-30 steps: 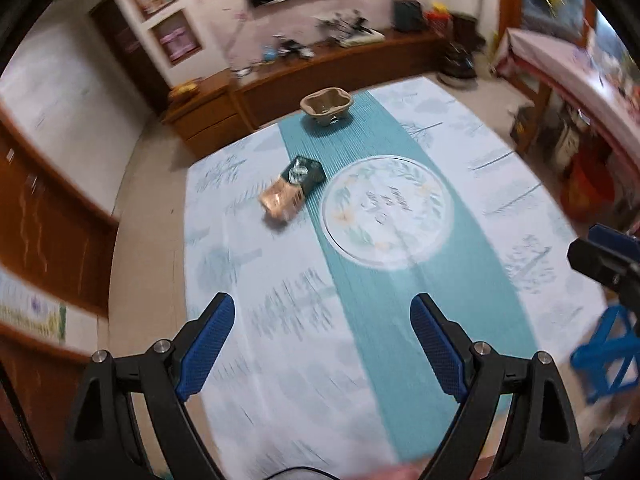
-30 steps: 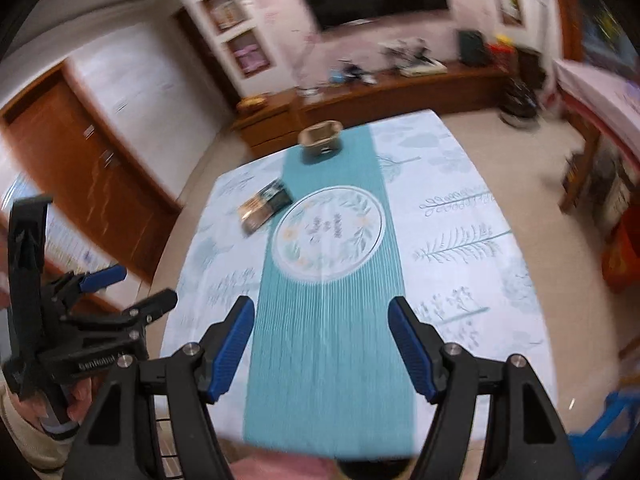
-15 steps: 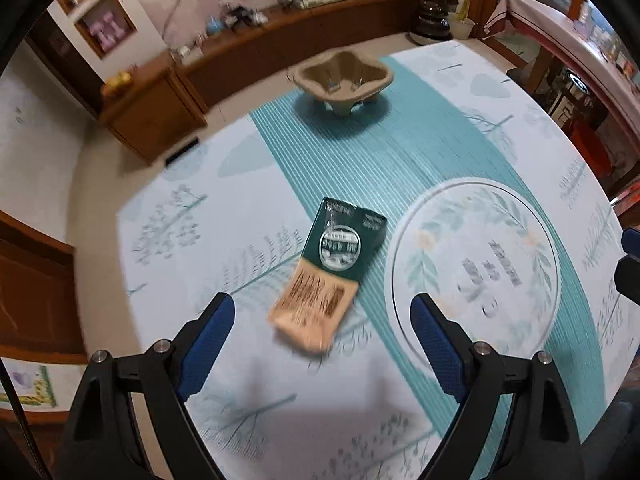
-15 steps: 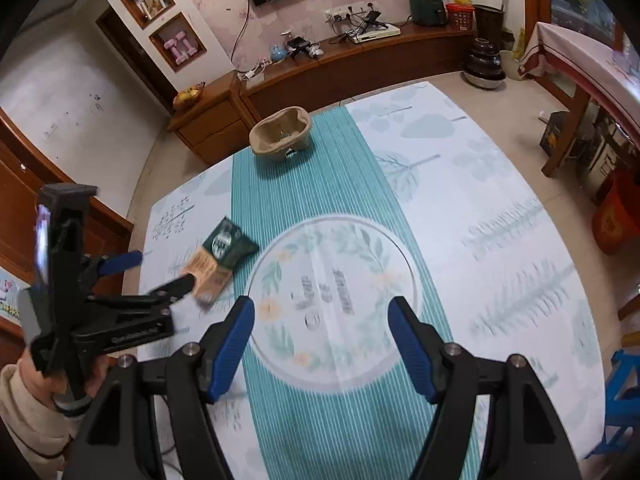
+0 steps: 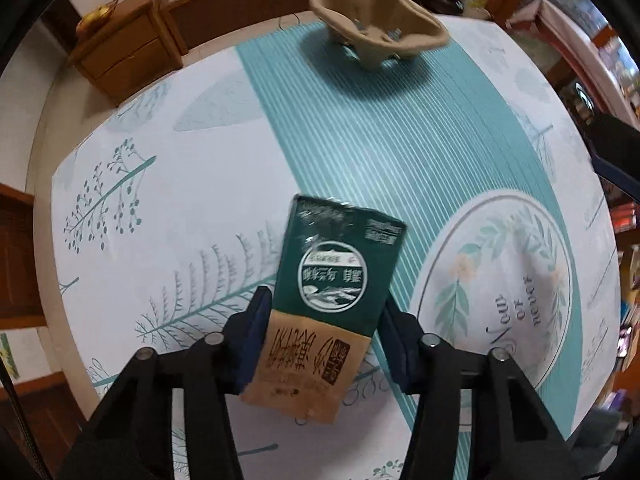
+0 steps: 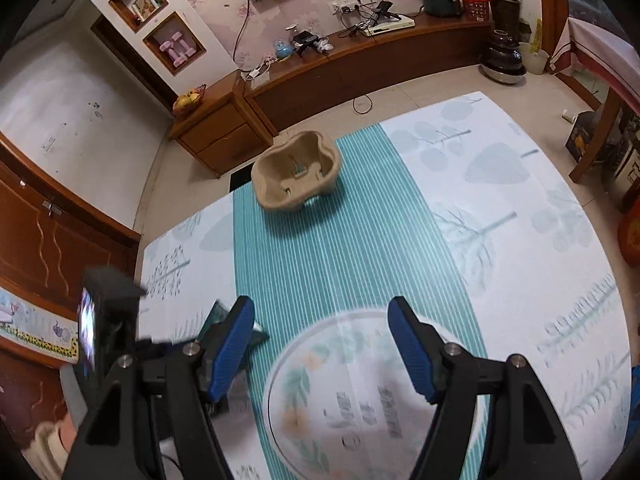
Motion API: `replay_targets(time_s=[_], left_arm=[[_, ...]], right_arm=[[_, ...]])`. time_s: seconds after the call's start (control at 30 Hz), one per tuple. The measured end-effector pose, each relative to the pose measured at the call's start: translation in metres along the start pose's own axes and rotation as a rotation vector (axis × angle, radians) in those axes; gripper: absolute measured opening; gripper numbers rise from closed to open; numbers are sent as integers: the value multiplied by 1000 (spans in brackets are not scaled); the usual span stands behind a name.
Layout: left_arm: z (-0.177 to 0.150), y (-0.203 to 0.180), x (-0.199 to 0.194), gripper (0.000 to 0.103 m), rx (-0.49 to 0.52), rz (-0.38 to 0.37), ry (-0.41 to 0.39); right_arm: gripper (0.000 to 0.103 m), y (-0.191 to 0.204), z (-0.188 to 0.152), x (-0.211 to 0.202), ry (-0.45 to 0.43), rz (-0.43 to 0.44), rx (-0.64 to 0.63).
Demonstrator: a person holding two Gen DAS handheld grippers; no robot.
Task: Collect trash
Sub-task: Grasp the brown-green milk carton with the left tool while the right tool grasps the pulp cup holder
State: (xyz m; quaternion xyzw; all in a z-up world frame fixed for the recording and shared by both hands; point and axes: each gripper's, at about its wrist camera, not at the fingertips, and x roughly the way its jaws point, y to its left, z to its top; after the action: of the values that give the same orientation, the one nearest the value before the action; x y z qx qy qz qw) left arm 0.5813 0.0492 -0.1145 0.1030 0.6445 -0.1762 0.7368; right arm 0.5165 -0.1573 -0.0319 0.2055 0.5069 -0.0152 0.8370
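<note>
green and kraft-brown, the flat packet [image 5: 332, 304] lies on the worktop [image 5: 168, 168] right between the fingers of the left claw [image 5: 322, 336] in the left wrist view. the jaws are closing on it, one blue pad at each long edge, and they look to be touching or just short of touching; whether they press yet cannot be told. the step in hand seems to be the first pick of the trash. the next move calls for the squeeze to finish firmly on the thin packet, then a straight lift so it does not slip or fold. well beyond the claw, past the packet's far end, sits a moulded pulp cup tray [image 5: 380, 36], probably the other piece to collect. the near end of the packet is blurred, and a dark shape at the right edge is only part of the other tool.

in the right wrist view the right claw [image 6: 322, 344] hangs with its jaws apart and nothing between them, over the round print on the cloth. the pulp tray [image 6: 298, 178] stands well ahead of it, slightly to the left. to its left, the left tool [image 6: 108, 332] is smeared by motion, and only a dark corner of the packet [image 6: 214, 316] peeps out behind the right claw's left finger. no bin or bag shows in either view.
</note>
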Motion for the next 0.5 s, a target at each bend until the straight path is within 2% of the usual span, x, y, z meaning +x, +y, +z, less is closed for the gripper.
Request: replay_targets(time_s=[0.2,0.4,0.5], left_arm=[[0,29,-1,45,-115,-6,-58],[-6,61,0,45,-245,-10,-104],[-12,72,3,45,-287,-20,-110]], right_arm=[[69,7,31,34,4,4,36],[69,1,62,78,17,30,172],[59,1,75,100,25,7,217]])
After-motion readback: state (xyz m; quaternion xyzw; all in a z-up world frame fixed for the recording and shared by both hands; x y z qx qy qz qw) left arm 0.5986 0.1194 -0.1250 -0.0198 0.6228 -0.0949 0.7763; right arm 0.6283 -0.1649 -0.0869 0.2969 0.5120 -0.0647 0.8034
